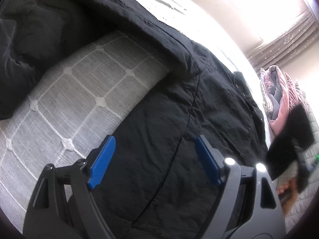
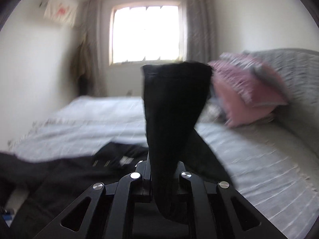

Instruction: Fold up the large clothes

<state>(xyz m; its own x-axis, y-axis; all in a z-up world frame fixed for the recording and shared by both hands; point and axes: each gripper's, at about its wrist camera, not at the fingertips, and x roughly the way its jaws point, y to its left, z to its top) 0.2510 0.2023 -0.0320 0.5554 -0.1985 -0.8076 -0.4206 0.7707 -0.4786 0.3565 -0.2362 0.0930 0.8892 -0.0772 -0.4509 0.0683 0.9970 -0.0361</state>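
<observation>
The large black quilted padded coat (image 1: 199, 107) lay spread across the grey bed cover with white lattice stitching (image 1: 83, 91). The right gripper (image 2: 165, 179) was clamped shut on a black cuffed sleeve end (image 2: 175, 103), raised above the bed. The left gripper (image 1: 153, 159) hovered with jaws wide apart over the coat body, gripping nothing.

Judgement: the sleeve should be carried across the body and laid flat, with the left gripper pressing the body to stop it dragging.

Count: one coat; two grippers; one folded pink and grey quilt (image 2: 247, 91); one window (image 2: 146, 33); at least five snap fasteners visible.
</observation>
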